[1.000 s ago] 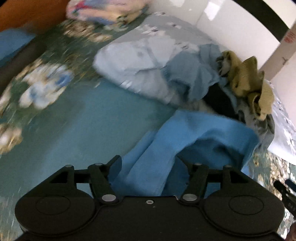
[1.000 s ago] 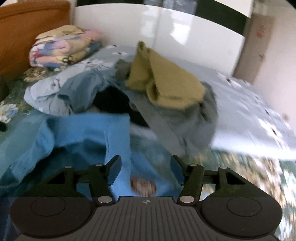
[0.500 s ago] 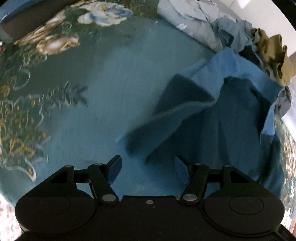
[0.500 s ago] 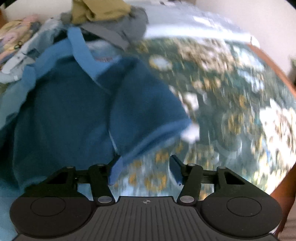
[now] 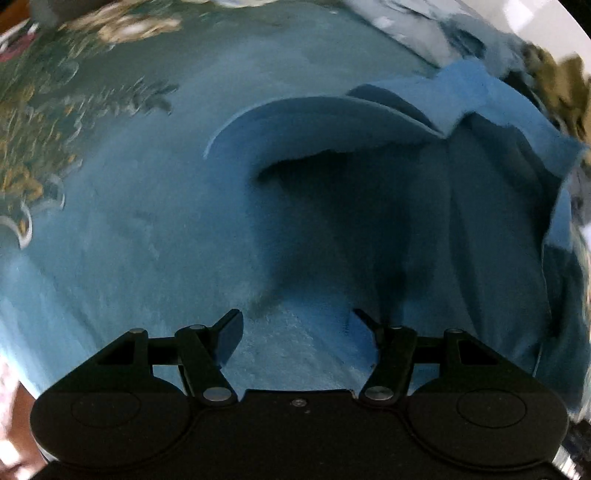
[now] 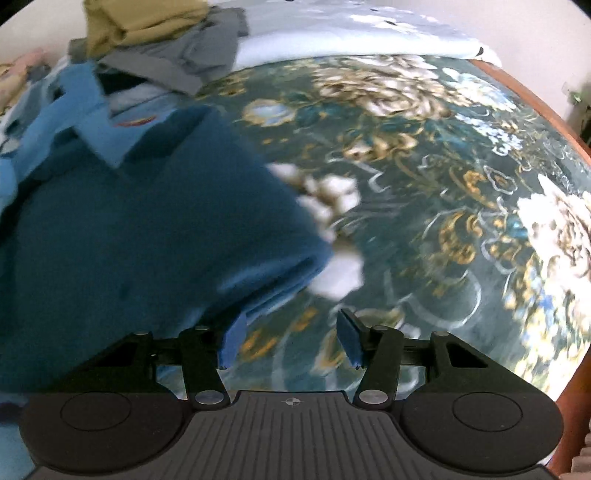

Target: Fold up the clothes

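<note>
Across the whole scene stretches the teal bedspread with gold and white flowers [image 6: 424, 155], and on it, between the two grippers, lies the blue short-sleeved polo shirt of soft knit cloth [image 6: 122, 236], spread out but not flat. Seen from the right wrist, its collar sits towards the far side and one sleeve end reaches down just beside the near jaw. Seen from the left wrist, the same shirt [image 5: 424, 221] has a broad flap curled up and over, with a dark hollow under it. Beyond the shirt, at the far edge of the bed, sits a heap of unfolded clothes, with a crumpled grey garment [image 6: 184, 62] and an olive-yellow knitted one [image 6: 136, 22] on top.

Both tools point steeply down at the bed. On the left gripper [image 5: 295, 332], the jaws stand apart with nothing pressed between them; only cloth and bedspread lie below. On the right gripper [image 6: 288, 339], the jaws are likewise apart with only patterned bedspread in the gap; the sleeve hem lies against the outside of one pad [image 6: 231, 343], not gripped.

By my reading the step in hand is laying out and smoothing the shirt before the first fold. The next move likely calls for each gripper to pinch an edge: the right one the sleeve hem, the left one the curled flap.
</note>
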Tool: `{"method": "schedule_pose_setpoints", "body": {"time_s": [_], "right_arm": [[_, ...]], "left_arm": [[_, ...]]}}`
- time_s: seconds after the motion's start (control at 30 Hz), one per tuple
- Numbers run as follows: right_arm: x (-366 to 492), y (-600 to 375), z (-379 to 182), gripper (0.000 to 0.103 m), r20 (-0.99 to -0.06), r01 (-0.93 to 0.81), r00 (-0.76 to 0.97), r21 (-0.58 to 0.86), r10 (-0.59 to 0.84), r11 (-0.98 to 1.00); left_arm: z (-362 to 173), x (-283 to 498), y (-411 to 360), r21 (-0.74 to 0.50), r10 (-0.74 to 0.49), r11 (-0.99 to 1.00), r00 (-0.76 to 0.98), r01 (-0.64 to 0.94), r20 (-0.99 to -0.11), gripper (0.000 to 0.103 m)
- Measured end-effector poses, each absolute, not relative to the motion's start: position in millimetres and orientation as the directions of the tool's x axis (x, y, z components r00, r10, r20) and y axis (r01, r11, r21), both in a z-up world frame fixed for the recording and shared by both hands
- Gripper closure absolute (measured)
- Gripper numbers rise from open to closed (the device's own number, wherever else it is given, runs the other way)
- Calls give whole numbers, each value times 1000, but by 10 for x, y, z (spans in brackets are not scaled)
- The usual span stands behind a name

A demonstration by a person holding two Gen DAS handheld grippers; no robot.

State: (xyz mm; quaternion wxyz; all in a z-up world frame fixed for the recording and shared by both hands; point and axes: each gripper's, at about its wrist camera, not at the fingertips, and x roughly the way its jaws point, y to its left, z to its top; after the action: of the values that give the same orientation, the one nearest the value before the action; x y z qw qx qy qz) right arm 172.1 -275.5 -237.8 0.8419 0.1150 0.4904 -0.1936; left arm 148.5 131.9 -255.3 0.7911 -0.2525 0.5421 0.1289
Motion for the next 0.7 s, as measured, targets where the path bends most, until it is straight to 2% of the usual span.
{"method": "schedule_pose_setpoints", "body": {"time_s": [0.2, 0.43, 0.53, 0.57, 0.67, 0.7], "right_arm": [[1855, -3041, -2437, 51, -851, 379, 484, -6, -203, 925], [2024, -3148, -2509, 52, -851, 345, 496, 13, -171, 938], [2090, -3159, -2484, 60, -843, 323, 519, 37, -144, 946], [2115, -3159, -2476, 67, -842, 314, 522, 42, -135, 949], [2185, -3166, -2462, 81, -854, 300, 511, 71, -97, 951], [2193, -3176, -2439, 83, -854, 309, 512, 79, -96, 948]], "left_arm": [[-2575, 1495, 1298, -321, -76, 789, 435, -524, -897, 42], [-2592, 1658, 1208, -334, -56, 751, 449, -570, -892, 43], [-2603, 1751, 1202, -324, -36, 732, 442, -599, -896, 53], [-2599, 1763, 1193, -311, -25, 734, 433, -604, -901, 62], [-2575, 1765, 1198, -264, 16, 738, 407, -621, -913, 86], [-2561, 1764, 1200, -252, 29, 740, 404, -623, -914, 88]]}}
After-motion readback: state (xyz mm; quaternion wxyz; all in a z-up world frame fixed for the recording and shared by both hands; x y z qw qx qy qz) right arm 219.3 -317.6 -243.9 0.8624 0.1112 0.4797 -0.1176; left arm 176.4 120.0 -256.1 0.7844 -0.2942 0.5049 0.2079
